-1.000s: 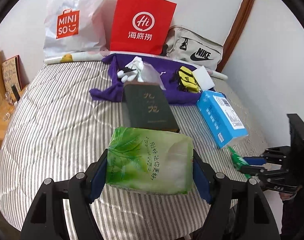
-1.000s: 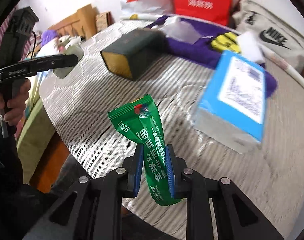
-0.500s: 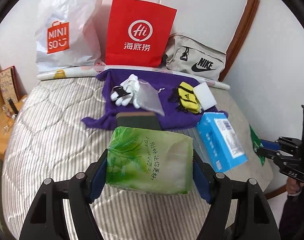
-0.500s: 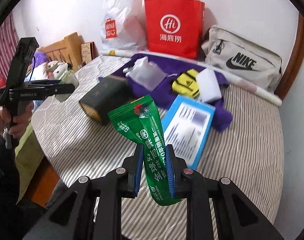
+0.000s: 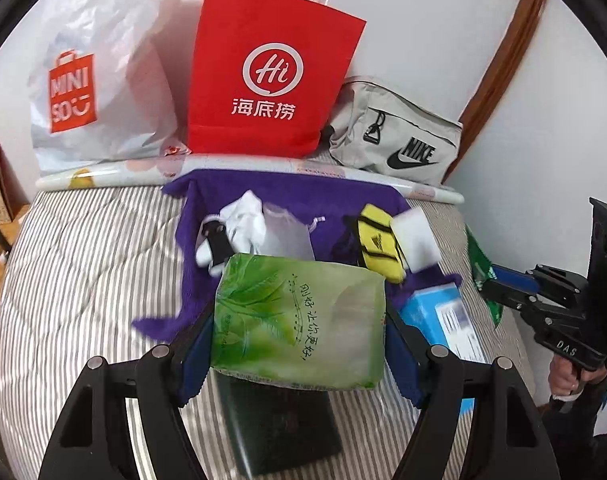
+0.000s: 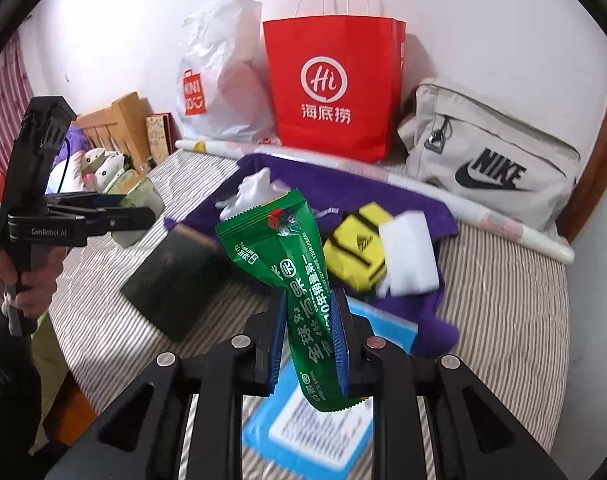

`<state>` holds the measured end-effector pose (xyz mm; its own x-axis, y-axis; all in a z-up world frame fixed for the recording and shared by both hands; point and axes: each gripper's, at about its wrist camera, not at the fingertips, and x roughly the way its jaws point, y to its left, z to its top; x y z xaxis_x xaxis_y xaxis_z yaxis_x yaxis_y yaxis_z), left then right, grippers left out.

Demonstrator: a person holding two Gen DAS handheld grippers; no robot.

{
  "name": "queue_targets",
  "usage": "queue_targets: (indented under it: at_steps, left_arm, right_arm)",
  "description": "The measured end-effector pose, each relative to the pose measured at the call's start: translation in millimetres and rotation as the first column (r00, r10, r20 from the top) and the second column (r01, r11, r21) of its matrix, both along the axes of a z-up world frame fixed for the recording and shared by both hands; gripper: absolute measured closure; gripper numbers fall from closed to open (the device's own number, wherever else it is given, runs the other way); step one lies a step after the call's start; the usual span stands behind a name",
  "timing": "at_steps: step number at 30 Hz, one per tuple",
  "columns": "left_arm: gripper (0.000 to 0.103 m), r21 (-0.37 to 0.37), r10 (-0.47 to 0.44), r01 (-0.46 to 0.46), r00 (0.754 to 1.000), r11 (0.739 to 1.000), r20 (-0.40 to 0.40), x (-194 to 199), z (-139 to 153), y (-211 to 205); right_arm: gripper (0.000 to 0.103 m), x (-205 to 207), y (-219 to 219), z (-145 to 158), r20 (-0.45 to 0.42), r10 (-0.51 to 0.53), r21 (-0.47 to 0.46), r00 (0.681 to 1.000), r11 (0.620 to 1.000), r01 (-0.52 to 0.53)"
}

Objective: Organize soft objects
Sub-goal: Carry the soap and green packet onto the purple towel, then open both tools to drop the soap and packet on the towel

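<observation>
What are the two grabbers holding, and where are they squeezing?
The left tool squeezes a green tissue pack by its two short sides. The right tool pinches a green snack packet near its lower end.

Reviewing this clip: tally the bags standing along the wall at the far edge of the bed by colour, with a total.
Red paper bag: 1
White plastic bag: 1
Beige Nike bag: 1
Total: 3
</observation>
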<state>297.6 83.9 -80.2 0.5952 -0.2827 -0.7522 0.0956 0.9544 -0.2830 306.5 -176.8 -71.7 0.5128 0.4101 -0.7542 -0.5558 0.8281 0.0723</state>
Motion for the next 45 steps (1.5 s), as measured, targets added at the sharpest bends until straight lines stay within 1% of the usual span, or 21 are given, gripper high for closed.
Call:
queue_targets:
  at_steps: [3,8,12,15,17,20,21,22,23,24,25,26,27,30,35,38,40,42,45]
  left_arm:
    - [0.030,0.021,-0.007,0.008,1.000,1.000,-0.012,28,-6,-4]
    - [0.030,0.029,-0.042,0.043,0.999,0.999,-0.034,69,-19,-12]
    - [0.030,0.071,-0.035,0.039,0.998,0.997,-0.058,101,-35,-15]
    - [0.030,0.065,-0.039,0.044,0.997,0.997,-0.065,113,-40,-15]
    - [0.029,0.059,-0.048,0.052,0.996,0.997,-0.069,120,-43,-16]
    - [0.028,0.059,-0.059,0.063,0.996,0.996,-0.073,126,-47,-19]
    - [0.026,0.053,-0.055,0.059,0.996,0.997,-0.070,128,-48,-19]
    - [0.019,0.048,-0.053,0.056,0.996,0.997,-0.066,129,-49,-19]
    - [0.015,0.048,-0.054,0.057,0.996,0.997,-0.065,129,-49,-20]
    - [0.012,0.054,-0.050,0.054,0.997,0.997,-0.061,129,-48,-20]
    - [0.012,0.062,-0.047,0.051,0.998,0.997,-0.051,129,-47,-21]
    - [0.011,0.071,-0.049,0.052,0.998,0.996,-0.042,128,-45,-22]
    - [0.011,0.077,-0.051,0.054,0.998,0.996,-0.039,128,-44,-22]
    - [0.011,0.099,-0.042,0.044,0.999,0.994,-0.030,125,-38,-23]
    - [0.011,0.102,-0.034,0.036,0.999,0.994,-0.026,116,-27,-22]
    - [0.011,0.107,-0.026,0.029,0.999,0.994,-0.023,103,-18,-22]
    - [0.011,0.108,-0.018,0.019,1.000,0.994,-0.016,90,-10,-22]
    - [0.011,0.106,-0.009,0.010,1.000,0.994,-0.005,76,-2,-22]
    - [0.011,0.116,-0.002,0.001,1.000,0.993,0.007,53,10,-26]
  right_arm:
    - [0.081,26,11,-8,-0.010,-0.006,-0.005,1.000,1.000,0.006]
    - [0.081,63,31,-29,-0.038,-0.018,-0.035,0.999,0.999,0.017]
    - [0.081,90,45,-48,-0.058,-0.043,-0.079,0.997,0.996,0.039]
    - [0.080,103,49,-58,-0.078,-0.052,-0.092,0.996,0.995,0.044]
    - [0.079,107,53,-62,-0.074,-0.054,-0.111,0.996,0.993,0.045]
    - [0.075,112,56,-66,-0.065,-0.057,-0.124,0.996,0.991,0.049]
    - [0.072,113,57,-67,-0.063,-0.056,-0.124,0.996,0.991,0.048]
    - [0.070,113,57,-67,-0.055,-0.055,-0.128,0.997,0.991,0.047]
    - [0.067,113,59,-68,-0.042,-0.052,-0.134,0.998,0.990,0.046]
    - [0.059,112,60,-67,-0.032,-0.049,-0.137,0.998,0.990,0.044]
    - [0.054,111,60,-67,-0.026,-0.046,-0.138,0.999,0.990,0.042]
    - [0.043,110,61,-65,-0.018,-0.043,-0.134,0.999,0.990,0.041]
    - [0.036,110,61,-64,-0.010,-0.044,-0.129,0.999,0.991,0.042]
    - [0.034,110,60,-58,0.000,-0.046,-0.106,0.999,0.993,0.046]
    - [0.034,105,56,-46,-0.007,-0.061,-0.067,0.998,0.996,0.060]
    - [0.034,95,52,-35,0.003,-0.074,-0.057,0.997,0.996,0.074]
    - [0.030,85,50,-28,0.014,-0.083,-0.059,0.996,0.995,0.084]
    - [0.024,73,47,-20,0.038,-0.101,-0.058,0.994,0.993,0.103]
    - [0.020,51,40,-7,0.064,-0.117,-0.042,0.991,0.992,0.120]
